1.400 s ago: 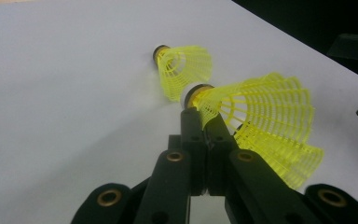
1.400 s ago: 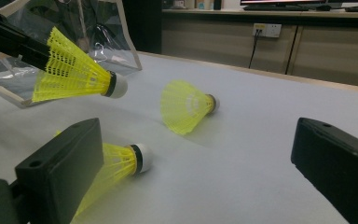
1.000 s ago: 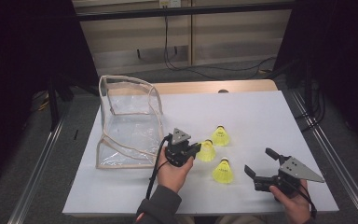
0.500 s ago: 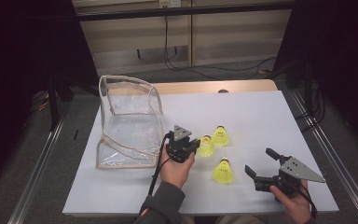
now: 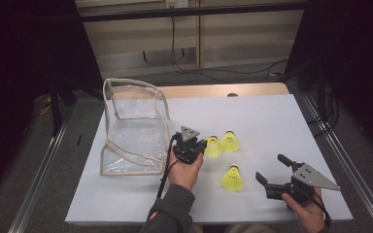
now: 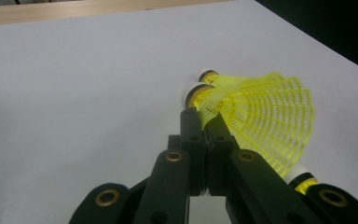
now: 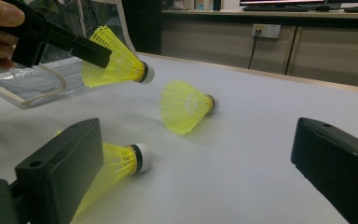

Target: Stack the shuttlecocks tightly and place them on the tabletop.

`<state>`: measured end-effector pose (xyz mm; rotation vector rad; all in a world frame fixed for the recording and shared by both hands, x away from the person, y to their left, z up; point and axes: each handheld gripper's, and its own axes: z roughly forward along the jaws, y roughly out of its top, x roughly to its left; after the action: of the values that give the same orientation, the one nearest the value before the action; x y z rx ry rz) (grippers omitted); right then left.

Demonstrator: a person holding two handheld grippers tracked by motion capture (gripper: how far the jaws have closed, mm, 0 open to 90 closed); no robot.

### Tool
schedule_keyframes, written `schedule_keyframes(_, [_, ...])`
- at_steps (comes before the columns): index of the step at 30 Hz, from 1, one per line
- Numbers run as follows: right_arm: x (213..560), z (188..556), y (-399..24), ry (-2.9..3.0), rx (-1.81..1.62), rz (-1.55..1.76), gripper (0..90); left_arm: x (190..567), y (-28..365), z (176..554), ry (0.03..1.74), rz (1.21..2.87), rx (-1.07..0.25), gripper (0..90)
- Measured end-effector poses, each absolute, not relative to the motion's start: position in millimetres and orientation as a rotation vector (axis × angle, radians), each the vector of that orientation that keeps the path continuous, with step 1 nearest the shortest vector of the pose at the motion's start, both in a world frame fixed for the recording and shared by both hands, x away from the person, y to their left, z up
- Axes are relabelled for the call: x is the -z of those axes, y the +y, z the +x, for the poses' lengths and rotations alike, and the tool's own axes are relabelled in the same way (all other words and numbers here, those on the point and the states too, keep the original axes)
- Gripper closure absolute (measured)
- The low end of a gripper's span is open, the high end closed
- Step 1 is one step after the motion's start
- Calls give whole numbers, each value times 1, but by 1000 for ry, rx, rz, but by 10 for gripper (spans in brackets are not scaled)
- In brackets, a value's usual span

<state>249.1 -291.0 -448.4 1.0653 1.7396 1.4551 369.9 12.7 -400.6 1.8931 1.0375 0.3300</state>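
Since the counter [image 5: 272, 121] is covered in plain white sheet, the clear plastic pouch [image 5: 133, 131] stands open beside the left gripper [image 5: 201, 145], presumably awaiting loading. Its fingers clench a yellow mesh shuttlecock [image 6: 256, 112] just right of the pouch; the right gripper [image 5: 272, 170] waits released.

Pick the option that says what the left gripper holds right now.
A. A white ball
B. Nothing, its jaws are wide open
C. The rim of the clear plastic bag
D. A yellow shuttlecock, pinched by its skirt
D. In the left gripper view the left gripper has its jaws closed on the mesh skirt of a yellow shuttlecock, and the right gripper view shows that shuttlecock lifted clear of the table.
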Motion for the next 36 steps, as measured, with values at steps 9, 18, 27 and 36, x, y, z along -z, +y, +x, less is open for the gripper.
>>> schedule_keyframes(9, [449, 249, -291, 1746, -1457, 1059, 17, 403, 7, 378, 1071, 1896, -354, 887])
schedule_keyframes(18, [449, 249, -291, 1744, -1456, 1066, 17, 409, 4, 385, 1103, 1889, -347, 886])
schedule_keyframes(27, [449, 249, -293, 1744, -1457, 1067, 17, 416, 5, 396, 1166, 1855, -339, 882])
schedule_keyframes(36, [449, 248, -292, 1748, -1459, 1067, 17, 419, 5, 399, 1204, 1856, -373, 880])
